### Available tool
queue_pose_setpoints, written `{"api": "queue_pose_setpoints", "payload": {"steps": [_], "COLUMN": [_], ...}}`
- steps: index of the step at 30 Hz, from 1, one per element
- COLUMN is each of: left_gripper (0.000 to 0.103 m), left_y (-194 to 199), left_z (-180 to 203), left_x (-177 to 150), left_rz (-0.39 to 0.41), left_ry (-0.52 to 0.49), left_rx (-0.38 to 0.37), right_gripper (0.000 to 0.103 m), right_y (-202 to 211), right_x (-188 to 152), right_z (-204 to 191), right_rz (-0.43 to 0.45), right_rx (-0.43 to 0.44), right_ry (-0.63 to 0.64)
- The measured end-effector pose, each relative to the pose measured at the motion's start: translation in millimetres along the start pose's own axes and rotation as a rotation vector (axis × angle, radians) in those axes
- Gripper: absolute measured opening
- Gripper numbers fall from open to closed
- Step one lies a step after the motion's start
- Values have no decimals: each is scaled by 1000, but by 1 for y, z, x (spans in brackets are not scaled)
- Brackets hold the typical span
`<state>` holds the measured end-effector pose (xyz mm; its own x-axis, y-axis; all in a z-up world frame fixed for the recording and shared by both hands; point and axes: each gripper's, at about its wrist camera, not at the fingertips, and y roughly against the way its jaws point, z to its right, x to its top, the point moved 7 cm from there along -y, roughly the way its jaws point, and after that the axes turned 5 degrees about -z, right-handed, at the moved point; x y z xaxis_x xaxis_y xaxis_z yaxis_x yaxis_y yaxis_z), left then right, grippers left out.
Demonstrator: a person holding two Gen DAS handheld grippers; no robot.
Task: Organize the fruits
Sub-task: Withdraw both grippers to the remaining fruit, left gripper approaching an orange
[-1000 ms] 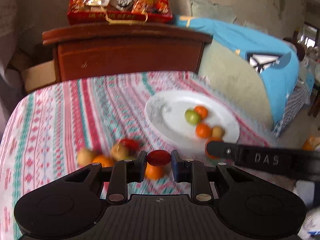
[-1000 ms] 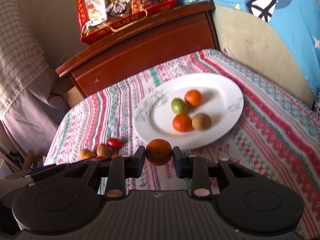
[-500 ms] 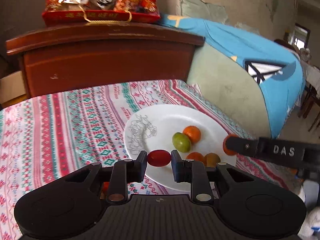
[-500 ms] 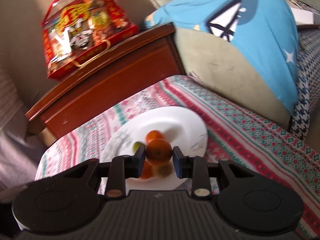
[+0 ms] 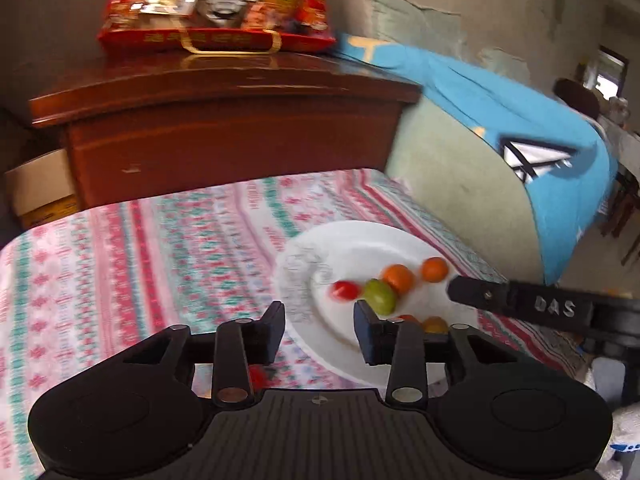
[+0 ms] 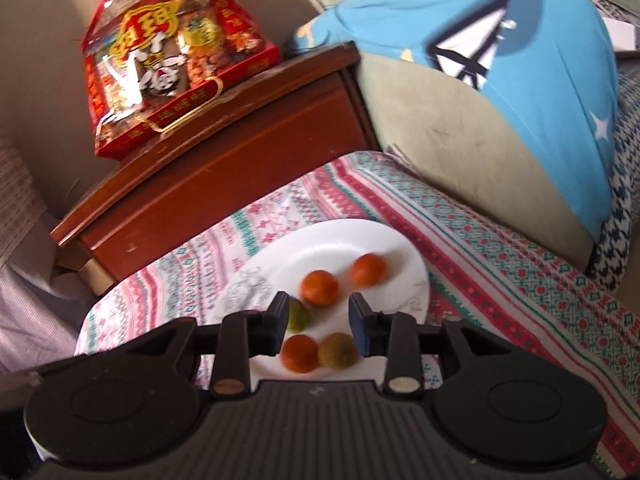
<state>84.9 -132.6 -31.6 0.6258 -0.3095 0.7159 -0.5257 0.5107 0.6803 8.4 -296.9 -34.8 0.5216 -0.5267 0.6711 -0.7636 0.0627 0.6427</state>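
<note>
Both tongs, left and right, gape wide and empty. Six fruits lie on the plate; a blurred red one, probably more, remains on the near bench.

Left tongs hide most of two blurred fruits.

a dark wooden cabinet carries a red snack bag; beside it, a blue cloth drapes an olive sofa.
</note>
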Motion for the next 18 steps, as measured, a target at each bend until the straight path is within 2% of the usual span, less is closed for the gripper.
{"api": "queue_pose_setpoints", "payload": {"steps": [6, 9, 12, 16, 18], "left_gripper": [38, 38, 39, 39, 39], "left_y": [25, 38, 43, 44, 44], "left_z": [-31, -48, -59, -71, -73], "left_x": [1, -1, -6, -15, -22], "left_rz": [-5, 12, 28, 23, 23], "left_ry": [5, 60, 65, 130, 120], "left_rx": [111, 116, 152, 119, 127], "right_gripper": [35, 35, 35, 35, 35], "right_y": [7, 11, 10, 5, 0], "right_x": [-11, -23, -34, -47, -57], "right_z": [-31, -40, -47, -54, -58], "right_rz": [-78, -98, -117, -154, -180], "right_rx": [55, 94, 125, 175, 191], "right_ry": [176, 212, 239, 247, 266]}}
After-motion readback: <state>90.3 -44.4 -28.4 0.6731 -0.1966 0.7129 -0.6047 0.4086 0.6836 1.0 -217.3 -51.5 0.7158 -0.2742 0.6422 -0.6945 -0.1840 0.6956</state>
